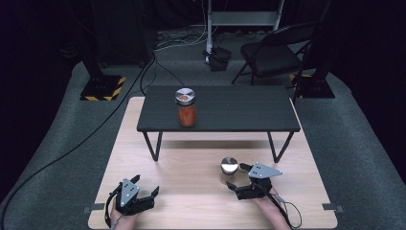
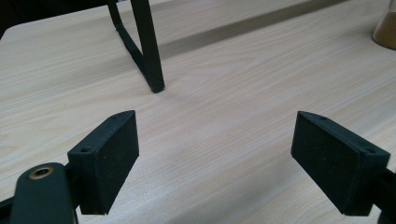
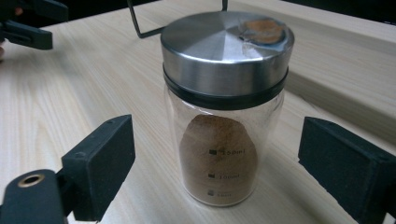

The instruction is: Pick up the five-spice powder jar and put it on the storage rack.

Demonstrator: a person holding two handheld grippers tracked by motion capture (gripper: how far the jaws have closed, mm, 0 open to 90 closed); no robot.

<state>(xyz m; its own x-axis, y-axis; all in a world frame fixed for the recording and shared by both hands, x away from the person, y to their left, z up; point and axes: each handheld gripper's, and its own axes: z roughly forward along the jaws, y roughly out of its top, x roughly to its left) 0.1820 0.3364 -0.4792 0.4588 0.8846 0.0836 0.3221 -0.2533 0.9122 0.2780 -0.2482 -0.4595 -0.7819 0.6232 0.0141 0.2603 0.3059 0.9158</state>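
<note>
Black pads of my right gripper point(image 3: 217, 172) stand spread either side of the glass jar point(image 3: 224, 154), not yet touching: rigid, slick, breakable and light with little powder, so I'd clamp the glass wall below the steel lid point(image 3: 224, 51).

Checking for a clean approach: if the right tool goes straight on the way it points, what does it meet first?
The glass jar with brown powder: it stands upright dead ahead of the right tool, its open pads apparently not yet touching the glass.
</note>
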